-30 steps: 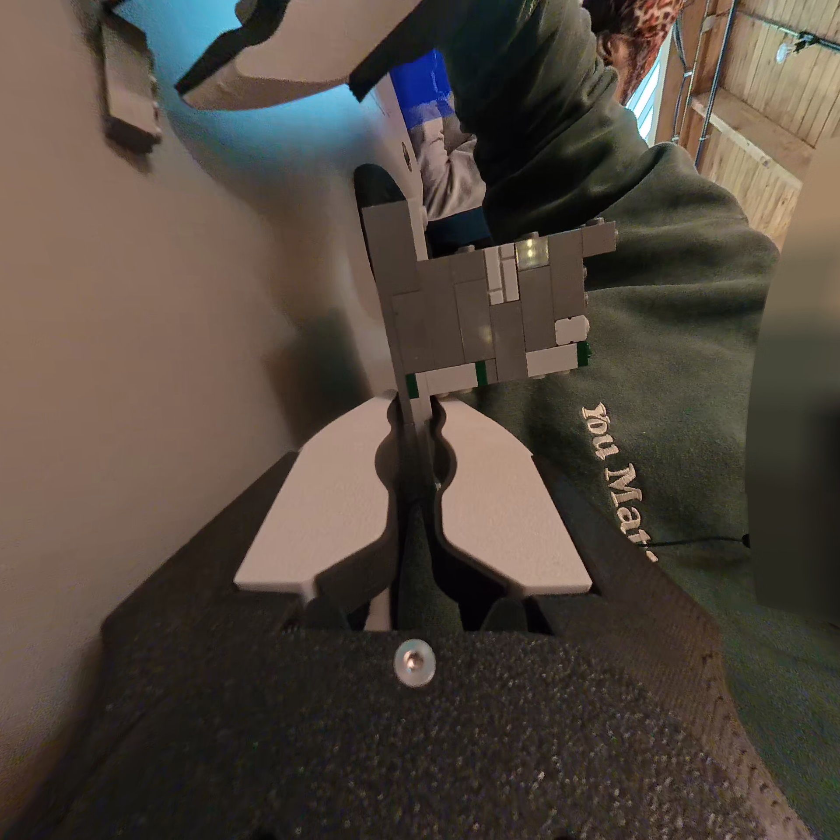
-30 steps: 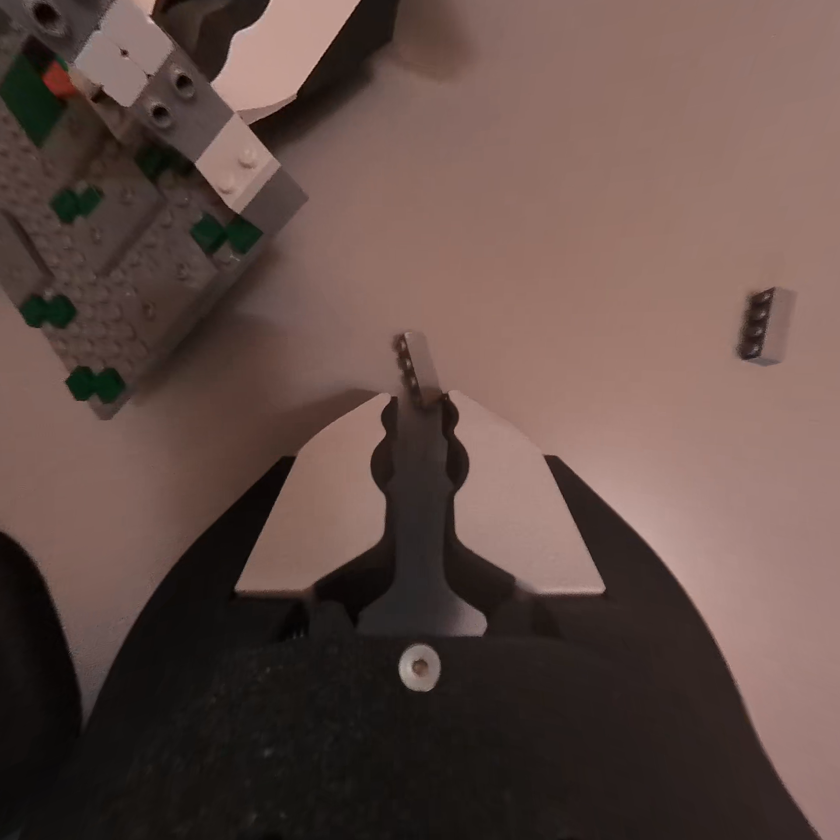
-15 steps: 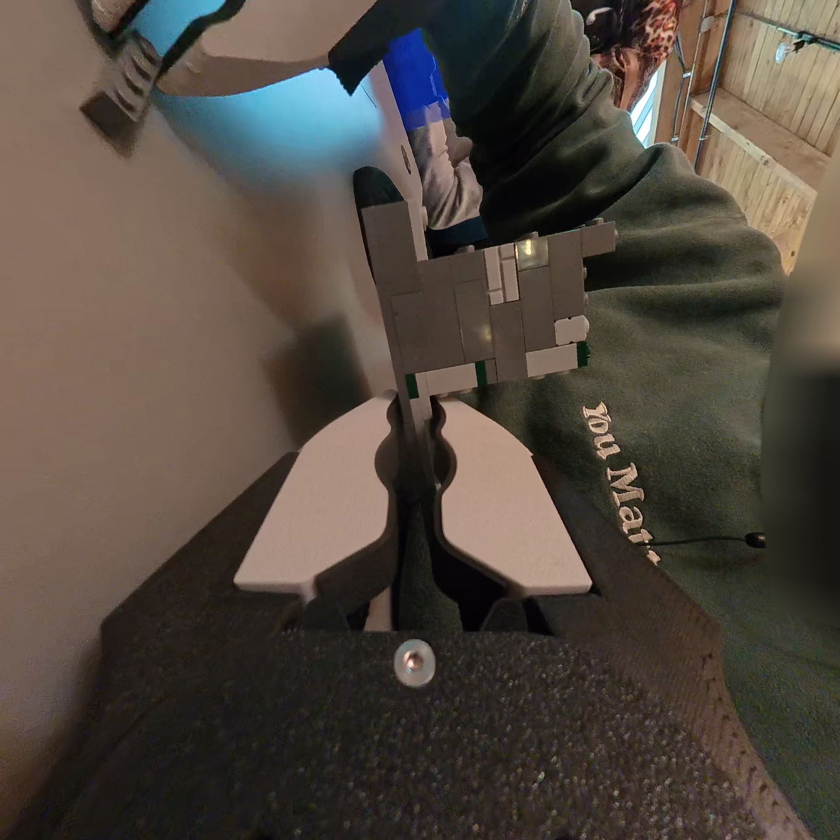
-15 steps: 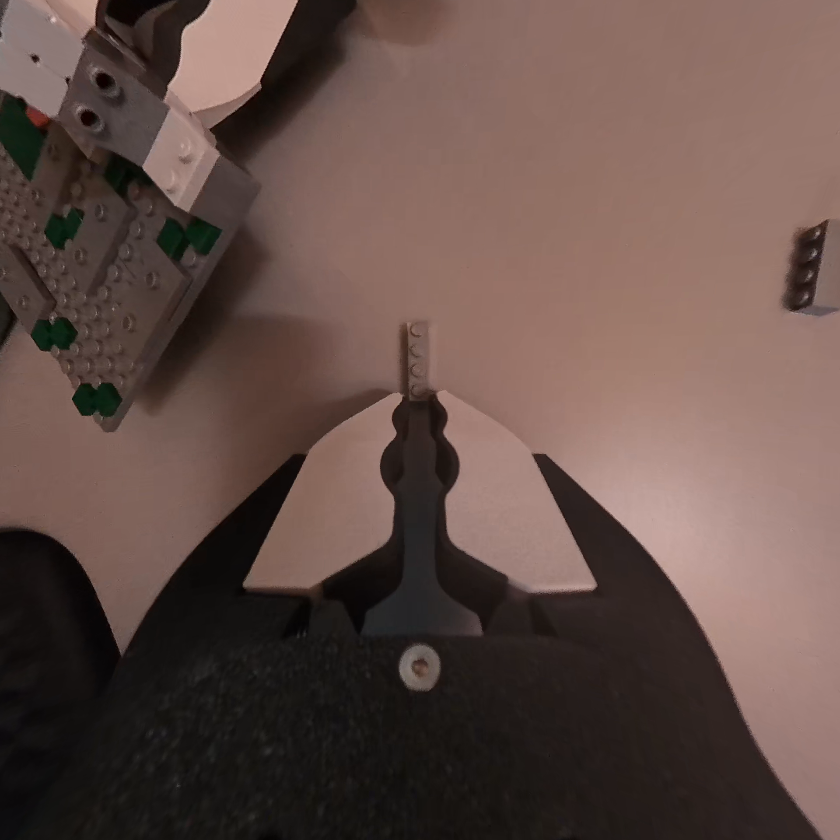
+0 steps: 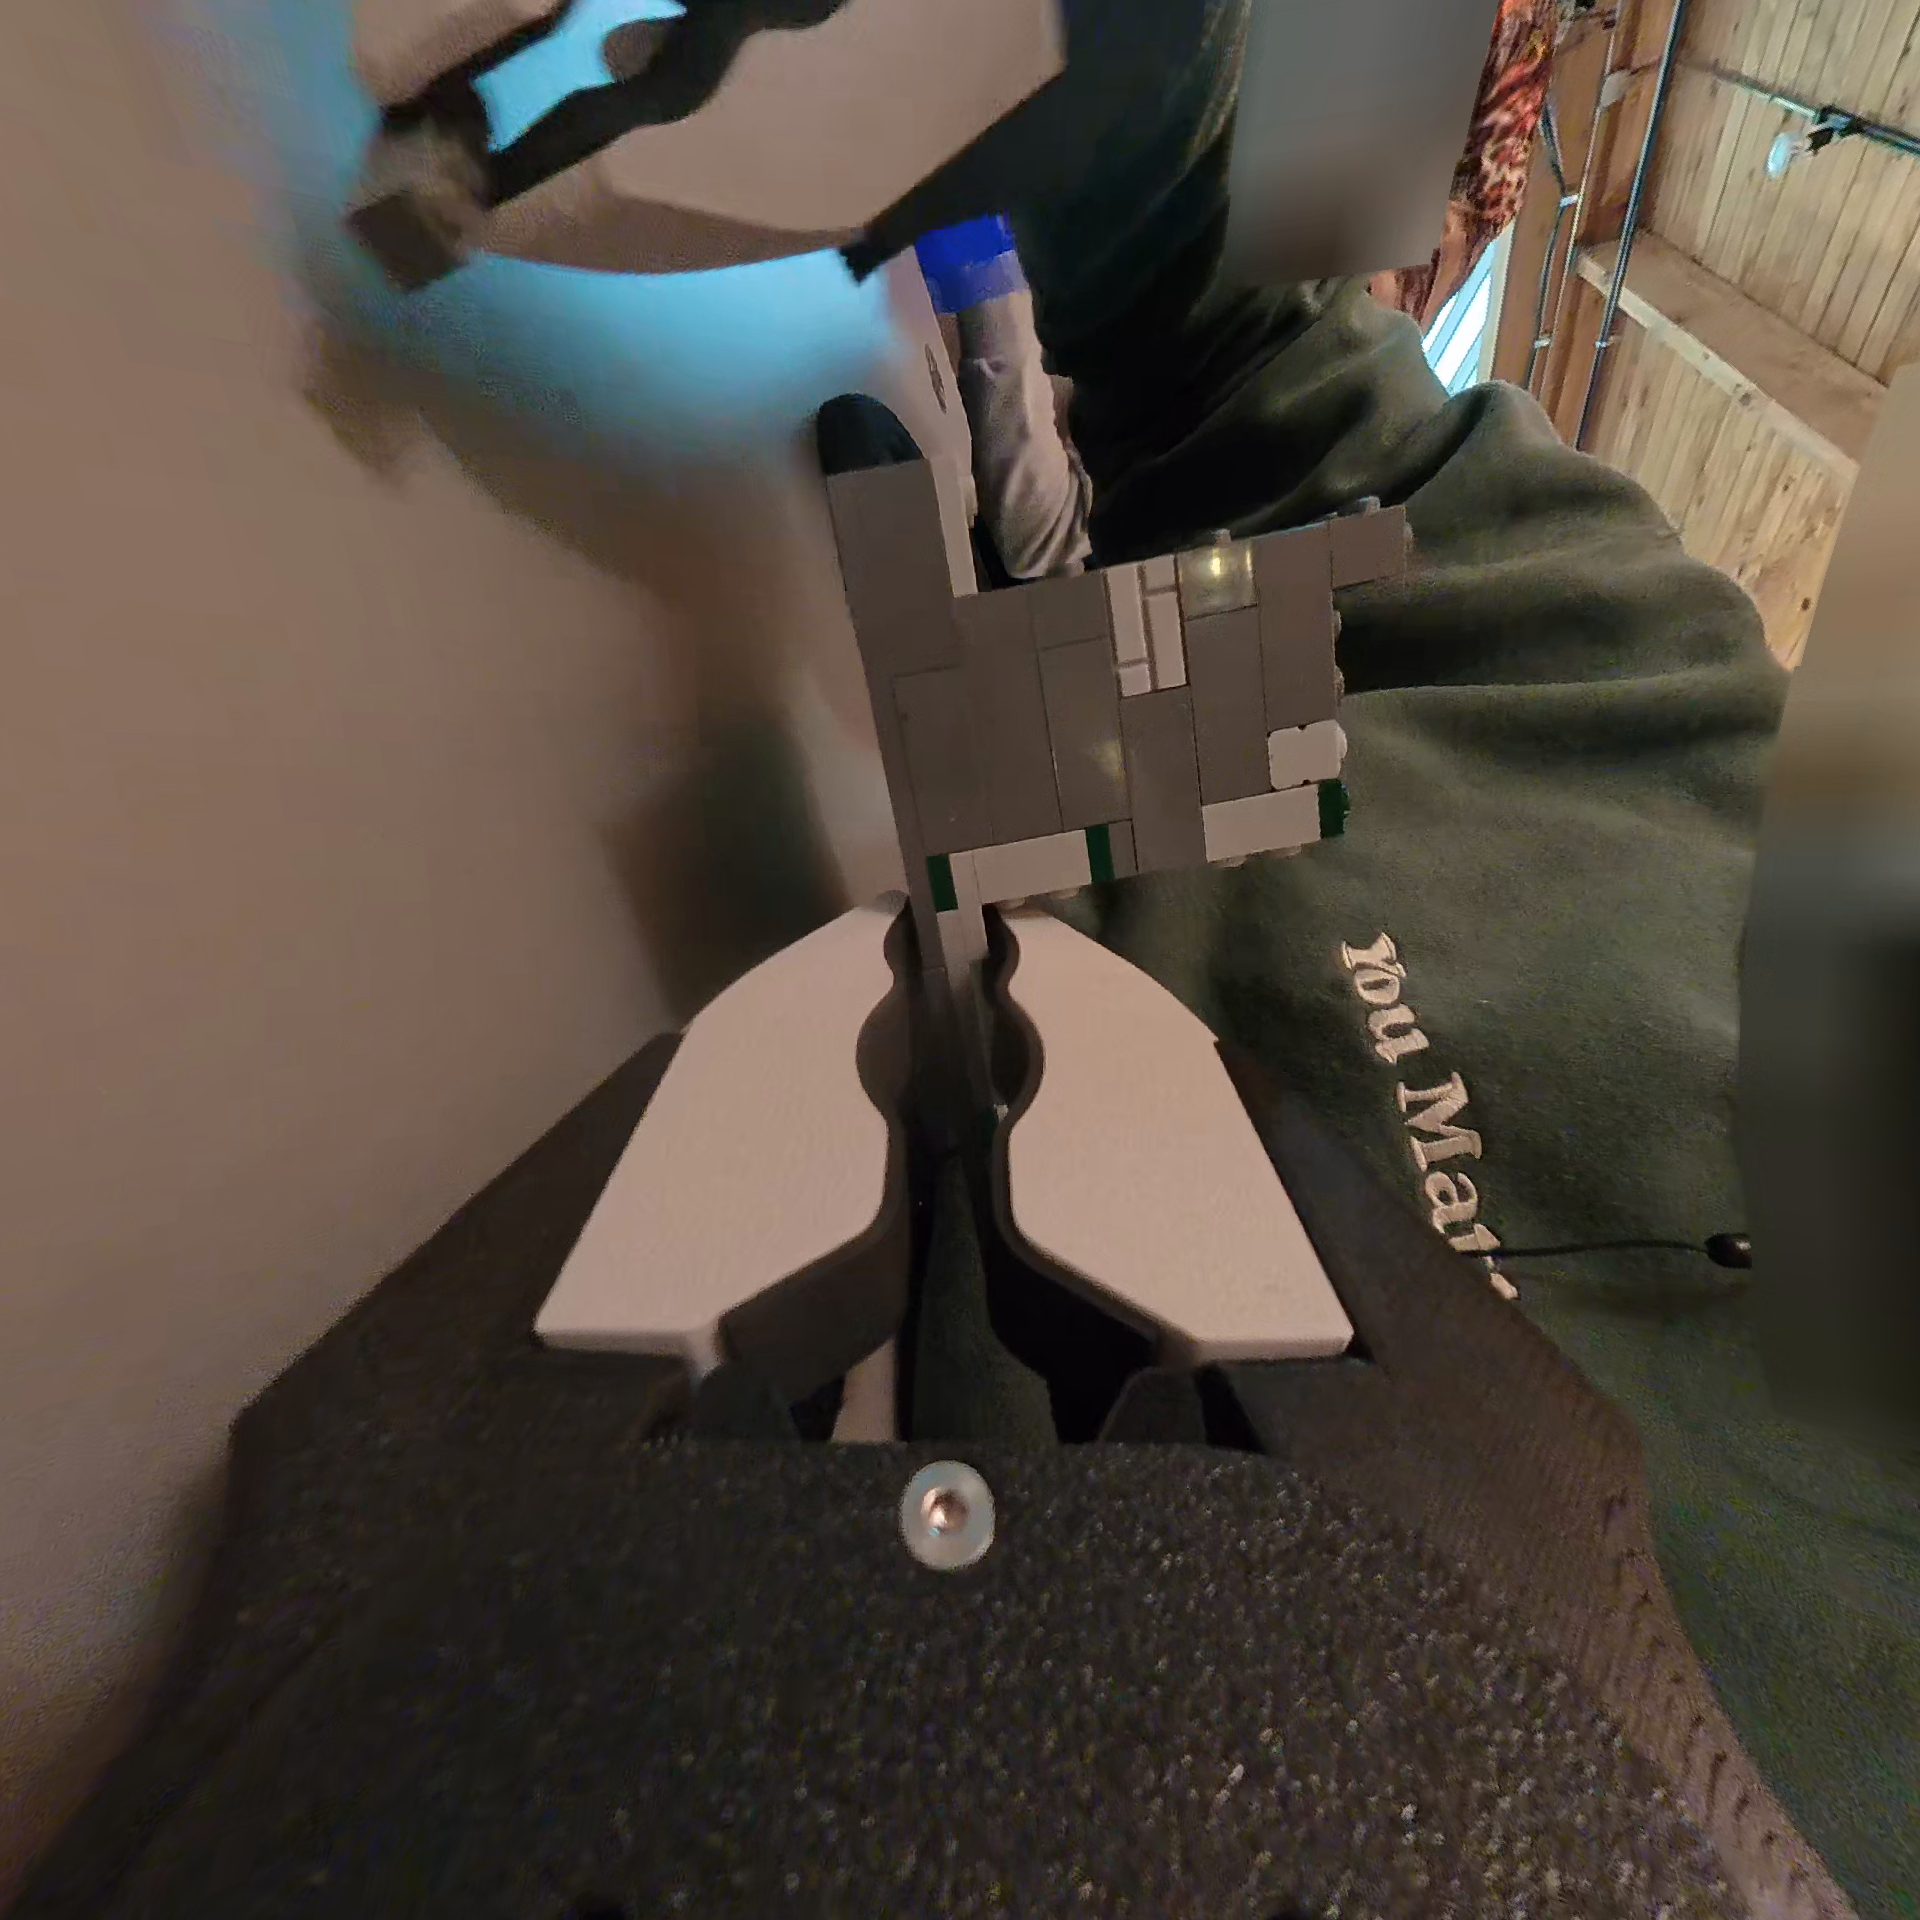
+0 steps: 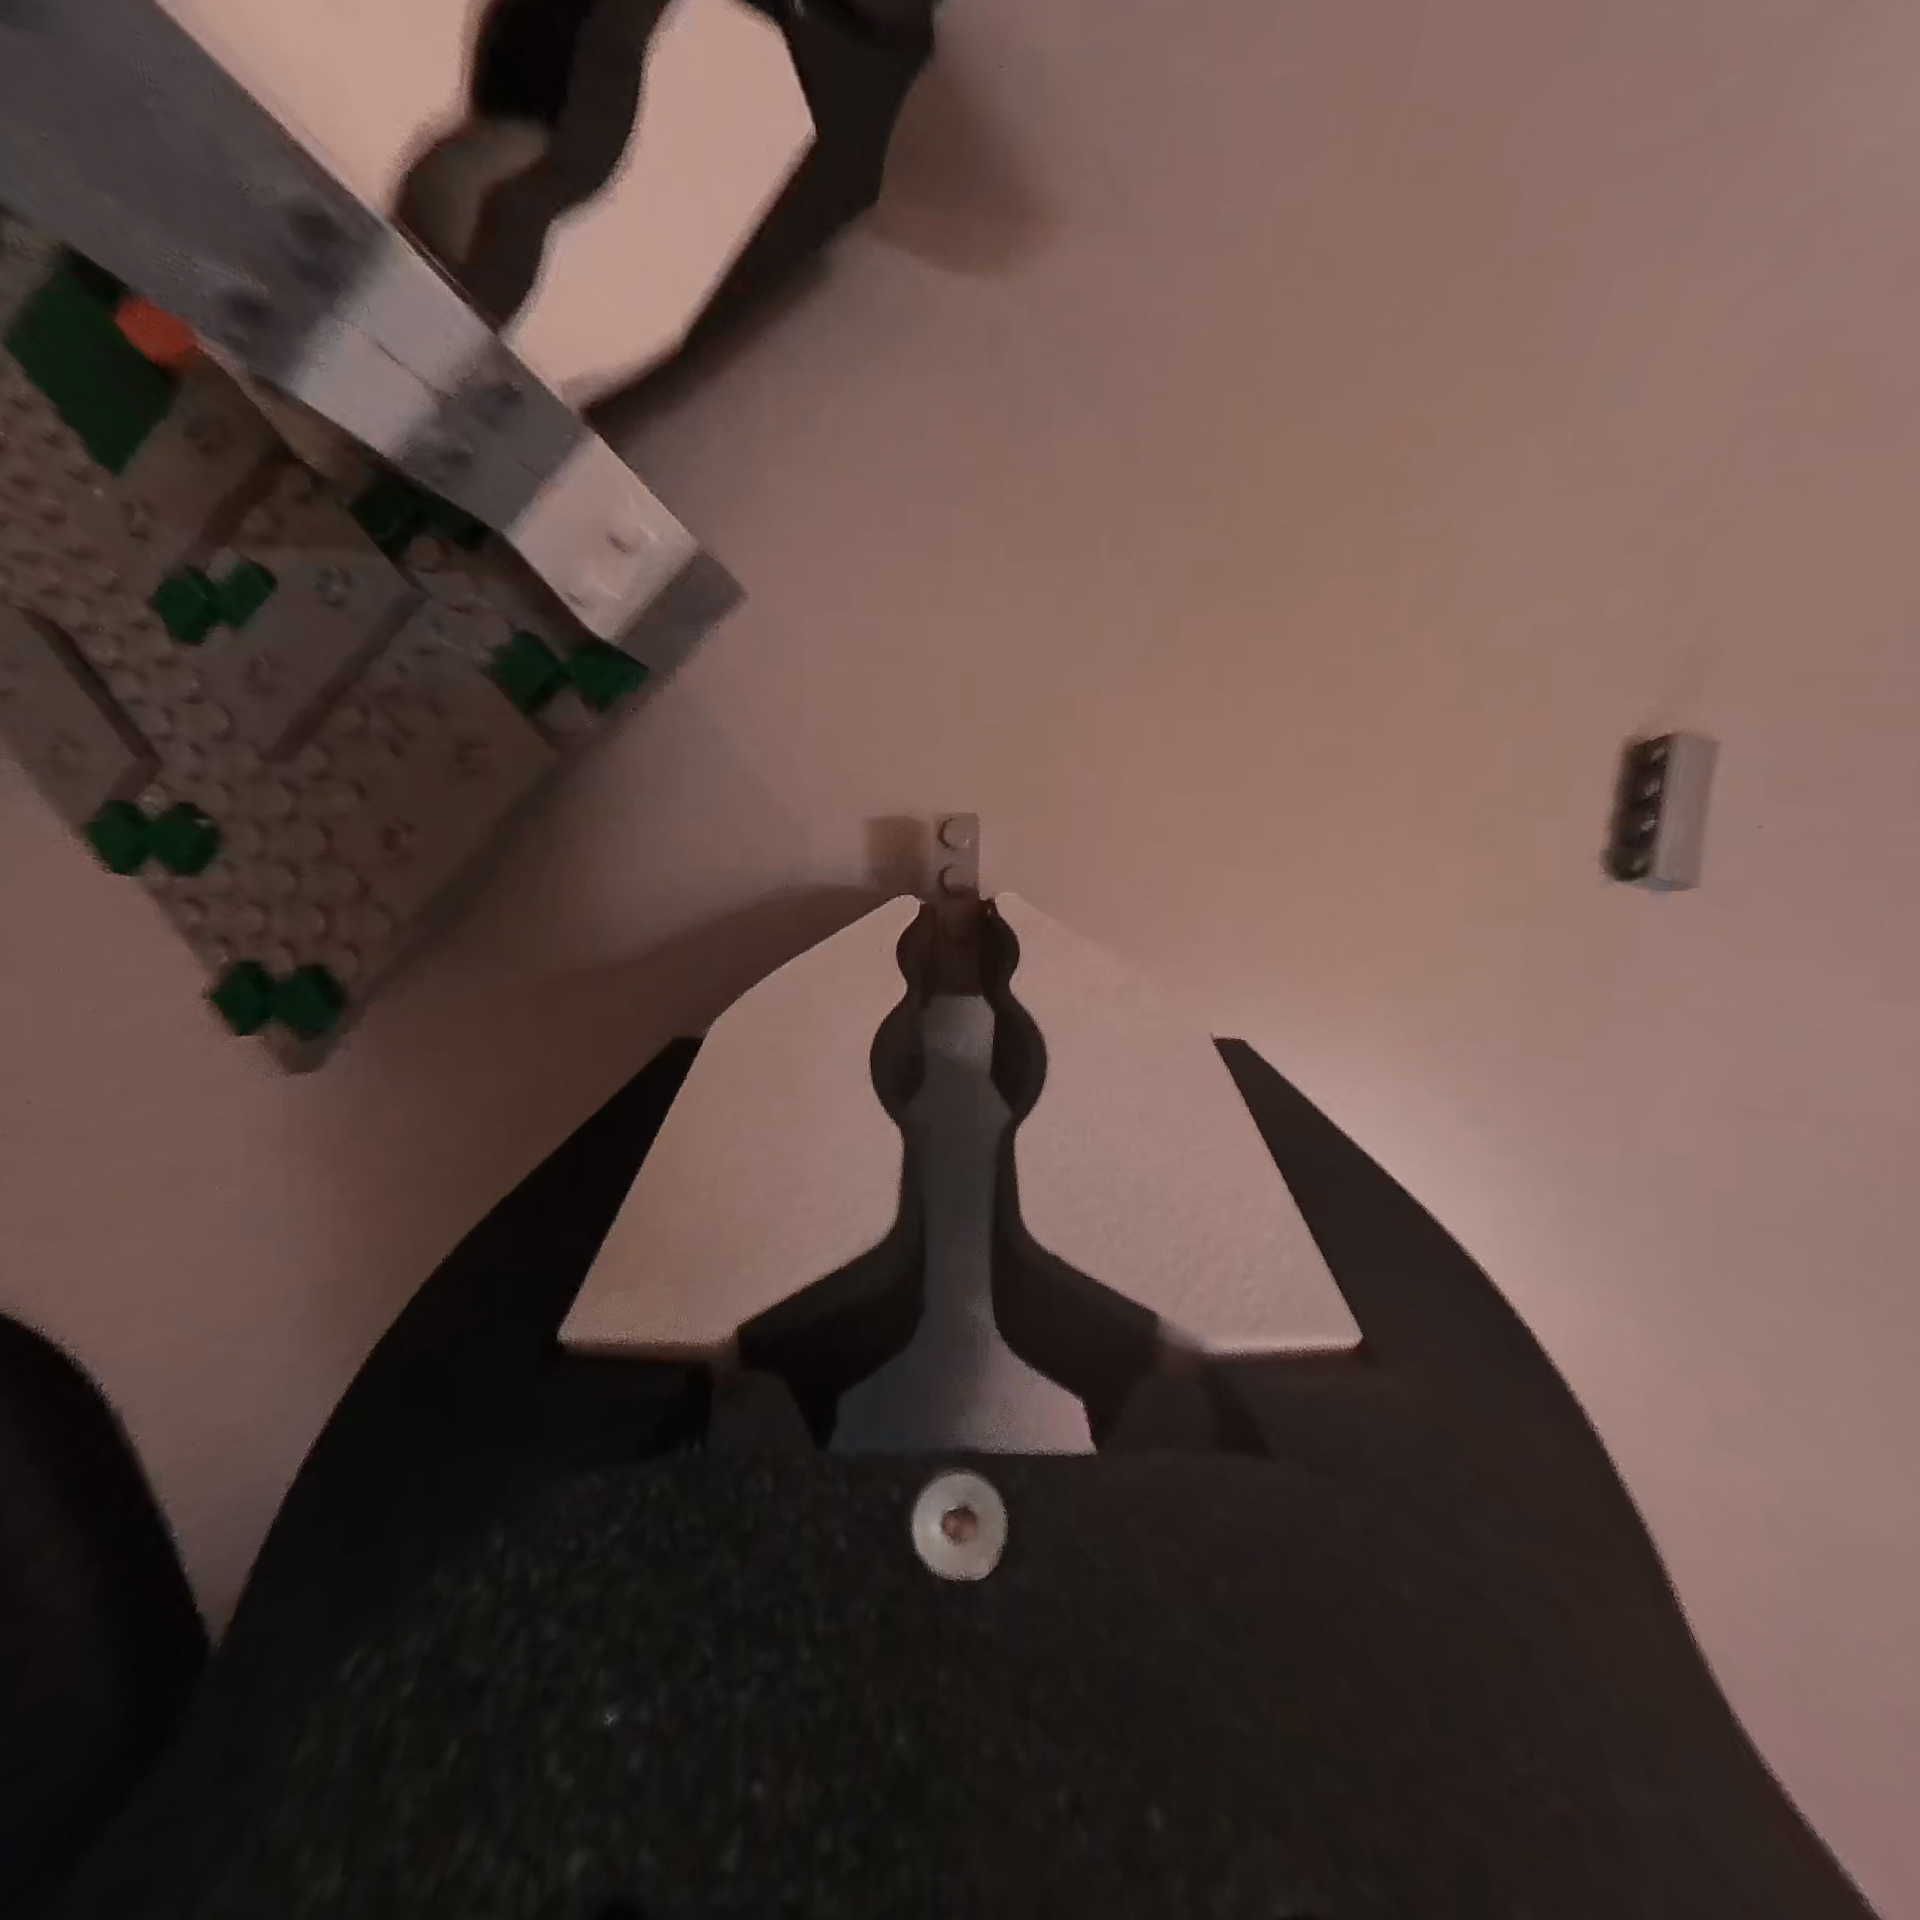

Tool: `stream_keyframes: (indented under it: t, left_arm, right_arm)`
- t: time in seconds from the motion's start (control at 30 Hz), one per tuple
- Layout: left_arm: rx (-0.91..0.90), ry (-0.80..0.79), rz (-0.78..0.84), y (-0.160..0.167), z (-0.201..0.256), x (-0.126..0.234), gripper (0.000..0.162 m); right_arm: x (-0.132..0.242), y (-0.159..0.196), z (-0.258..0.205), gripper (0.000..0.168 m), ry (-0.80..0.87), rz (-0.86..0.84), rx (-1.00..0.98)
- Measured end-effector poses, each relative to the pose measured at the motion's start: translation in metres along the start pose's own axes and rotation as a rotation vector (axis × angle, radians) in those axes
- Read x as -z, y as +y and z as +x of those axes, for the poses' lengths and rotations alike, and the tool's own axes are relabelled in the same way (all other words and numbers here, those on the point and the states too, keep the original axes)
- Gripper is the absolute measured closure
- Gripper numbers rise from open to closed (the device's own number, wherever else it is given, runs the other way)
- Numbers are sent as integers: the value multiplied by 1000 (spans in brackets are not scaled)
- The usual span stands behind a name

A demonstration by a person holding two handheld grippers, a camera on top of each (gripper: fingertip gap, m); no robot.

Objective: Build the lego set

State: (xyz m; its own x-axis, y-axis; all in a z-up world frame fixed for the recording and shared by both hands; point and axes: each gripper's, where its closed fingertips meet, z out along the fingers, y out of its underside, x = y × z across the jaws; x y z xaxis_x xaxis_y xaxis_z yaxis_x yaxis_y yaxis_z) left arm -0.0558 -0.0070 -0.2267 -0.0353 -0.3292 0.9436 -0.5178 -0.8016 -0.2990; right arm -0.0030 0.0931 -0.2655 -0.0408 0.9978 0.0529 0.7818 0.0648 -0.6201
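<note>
We see the pale bench (image 6: 1351,416) under everything. Our left gripper (image 5: 948,914), jaws clamped on the grey lego model (image 5: 1101,717), holds it up near a green sweatshirt (image 5: 1455,831). Our right gripper (image 6: 958,902) pinches a small grey plate (image 6: 956,847); a loose brick (image 6: 1660,812) lies well apart.

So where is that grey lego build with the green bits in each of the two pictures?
Left wrist view: the lego build is centre, clamped edge-on in the left gripper.
Right wrist view: upper left, studs showing.
Shared landmark: the right gripper, holding a small grey plate, appears upper left in the left view.
</note>
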Motion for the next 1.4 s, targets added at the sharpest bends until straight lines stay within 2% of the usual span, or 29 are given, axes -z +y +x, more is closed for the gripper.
stream_keyframes:
  t: [0.17, 0.27, 0.43, 0.57, 0.77, 1.4]
  left_arm:
    - [22, 2, -3, -1, -1, -1, 152]
    - [37, 0, -11, -1, -2, -1, 152]
    - [69, -3, -36, 1, -4, -3, 152]
    - [84, 4, -54, 2, -4, -4, 152]
    - [77, 25, -67, 4, 0, -4, 152]
    - [30, -52, -69, 6, -6, -6, 152]
  right_arm:
    - [49, -49, -2, 161, 36, 144, 147]
    - [75, -81, -20, 161, 22, 186, 290]
    - [80, -118, -60, 161, -39, 156, 512]
    - [62, -118, -71, 161, -87, 72, 603]
    - [49, -104, -72, 161, -155, 11, 574]
    - [46, -95, -75, 160, -140, -42, 592]
